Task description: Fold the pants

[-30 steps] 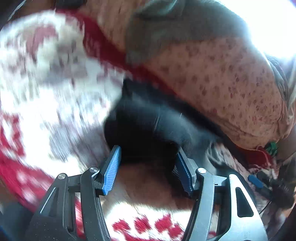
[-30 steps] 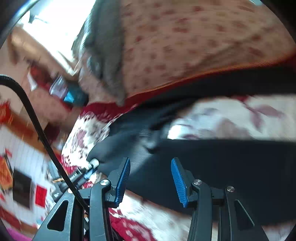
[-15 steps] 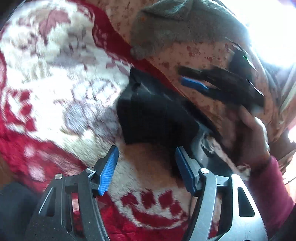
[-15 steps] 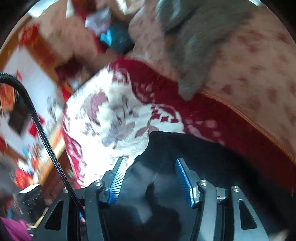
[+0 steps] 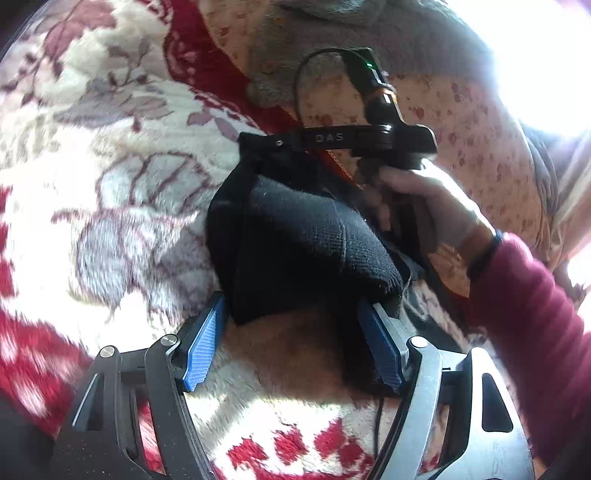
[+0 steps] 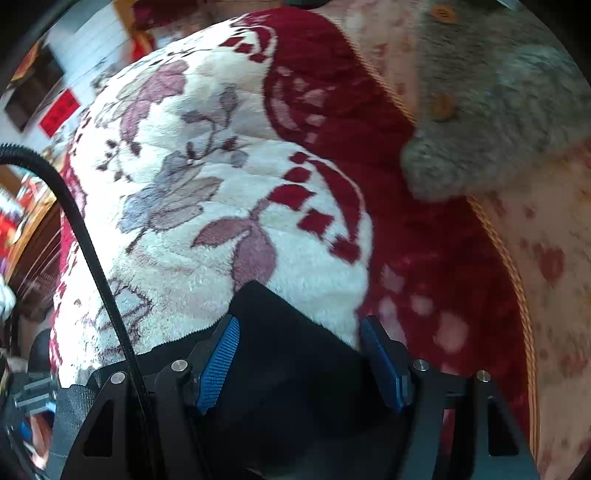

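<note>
The black pants [image 5: 295,240] lie bunched in a folded bundle on a white and red floral blanket [image 5: 122,177]. My left gripper [image 5: 295,339] is open, its blue pads on either side of the bundle's near end. The right gripper's body [image 5: 354,140] shows in the left wrist view at the bundle's far end, held by a hand in a maroon sleeve. In the right wrist view my right gripper [image 6: 301,358] is open, and a corner of the black pants [image 6: 295,350] lies between its pads.
A grey fuzzy garment [image 6: 498,110] lies on a pink floral cushion [image 6: 546,258] behind the blanket; it also shows in the left wrist view [image 5: 332,33]. A black cable [image 6: 85,240] runs along the left. The room's wall and furniture [image 6: 44,99] show at far left.
The right gripper has swung down over the far end of the pants bundle and now has black cloth between its pads. The left gripper has moved closer to the bundle's near end.
</note>
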`<control>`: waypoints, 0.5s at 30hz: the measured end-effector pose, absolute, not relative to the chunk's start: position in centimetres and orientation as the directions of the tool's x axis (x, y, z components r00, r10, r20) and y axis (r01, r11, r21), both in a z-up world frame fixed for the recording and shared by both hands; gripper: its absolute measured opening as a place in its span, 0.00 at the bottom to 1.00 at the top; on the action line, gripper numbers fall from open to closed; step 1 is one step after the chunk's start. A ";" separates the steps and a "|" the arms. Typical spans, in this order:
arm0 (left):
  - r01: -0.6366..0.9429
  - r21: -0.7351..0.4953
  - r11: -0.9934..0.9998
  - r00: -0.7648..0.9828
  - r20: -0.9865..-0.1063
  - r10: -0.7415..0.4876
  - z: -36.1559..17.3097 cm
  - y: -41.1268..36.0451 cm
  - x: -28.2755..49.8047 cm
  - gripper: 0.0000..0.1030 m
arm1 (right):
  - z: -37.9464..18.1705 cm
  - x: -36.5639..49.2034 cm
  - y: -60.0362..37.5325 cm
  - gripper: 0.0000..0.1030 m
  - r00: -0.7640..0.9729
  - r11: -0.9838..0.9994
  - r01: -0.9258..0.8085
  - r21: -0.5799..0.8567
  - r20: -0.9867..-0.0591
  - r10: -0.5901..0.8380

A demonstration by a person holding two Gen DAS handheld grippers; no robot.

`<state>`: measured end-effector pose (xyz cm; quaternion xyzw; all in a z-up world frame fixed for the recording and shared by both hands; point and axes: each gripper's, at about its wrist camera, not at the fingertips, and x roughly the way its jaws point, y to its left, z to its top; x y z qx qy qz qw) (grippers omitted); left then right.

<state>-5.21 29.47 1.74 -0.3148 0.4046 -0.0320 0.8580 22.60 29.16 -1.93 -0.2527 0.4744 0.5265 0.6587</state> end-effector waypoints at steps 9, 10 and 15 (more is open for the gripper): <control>-0.134 -0.565 0.814 0.680 -0.650 -0.340 1.9 30.6 -5.0 0.70 | -0.5 20.3 28.4 0.18 0.037 0.186 -0.980 0.069 -0.858 0.512; -0.136 -0.564 0.814 0.682 -0.649 -0.336 1.9 30.7 -4.9 0.70 | 0.1 20.4 28.2 0.17 0.071 0.184 -0.982 0.030 -0.852 0.519; -0.174 -0.528 0.831 0.725 -0.640 -0.255 3.0 32.2 -5.4 0.70 | 2.1 24.7 27.0 0.15 0.226 0.384 -0.923 0.022 -0.777 0.587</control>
